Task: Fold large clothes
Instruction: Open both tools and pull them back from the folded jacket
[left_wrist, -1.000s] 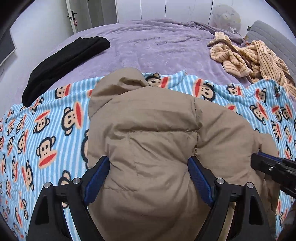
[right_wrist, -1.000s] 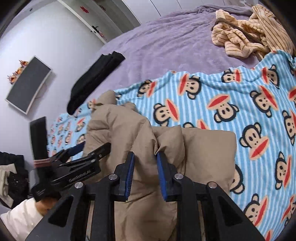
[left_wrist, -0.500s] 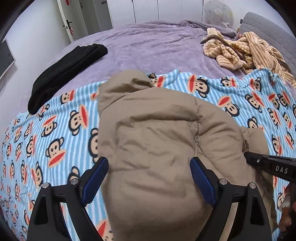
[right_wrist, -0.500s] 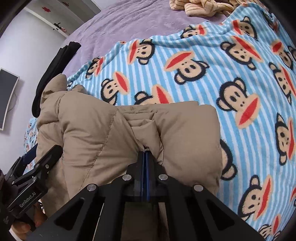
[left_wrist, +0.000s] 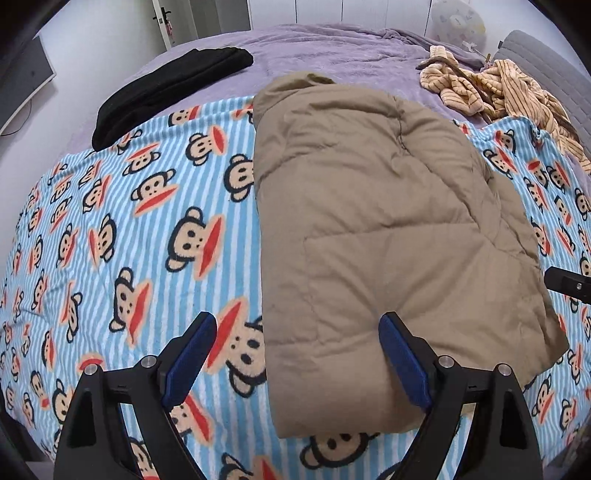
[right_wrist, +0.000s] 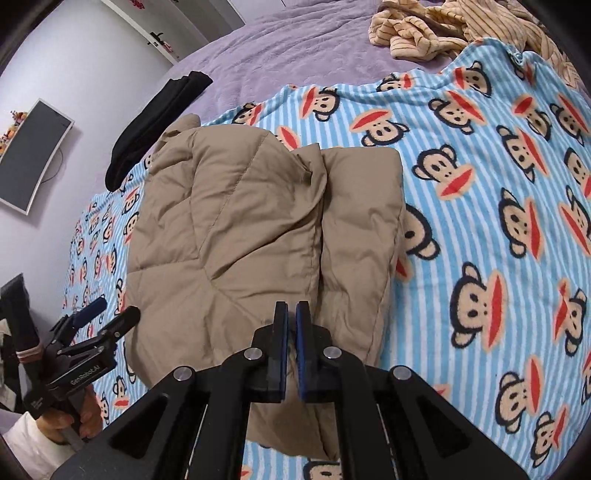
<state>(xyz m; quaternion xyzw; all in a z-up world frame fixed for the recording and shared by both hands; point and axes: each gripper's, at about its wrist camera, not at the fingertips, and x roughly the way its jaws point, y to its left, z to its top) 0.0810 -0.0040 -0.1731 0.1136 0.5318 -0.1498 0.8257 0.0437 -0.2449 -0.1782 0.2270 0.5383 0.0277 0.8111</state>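
Tan jacket (left_wrist: 388, 229), one, is being left folded; left gripper (left_wrist: 295, 354) is being held wide, empty; right gripper (right_wrist: 291, 332) nearly closed, empty.

jacket (left_wrist: 388, 221): matt tan quilted cloth, puffy, ahead of the jaws
blanket (left_wrist: 129, 229): soft fleece, striped print
bedspread (left_wrist: 332, 48): plush purple cloth
grippers (right_wrist: 291, 317): matt black plastic, blue rubbery pads, shiny metal pins

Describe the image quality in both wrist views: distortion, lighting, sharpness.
Left wrist view: strong fisheye bending, dark rounded corners, even soft light, the tan jacket and monkey blanket sharp. Right wrist view: same curvature and corner vignette, no glare, only faint shadow beside the jacket's edge, no motion blur.
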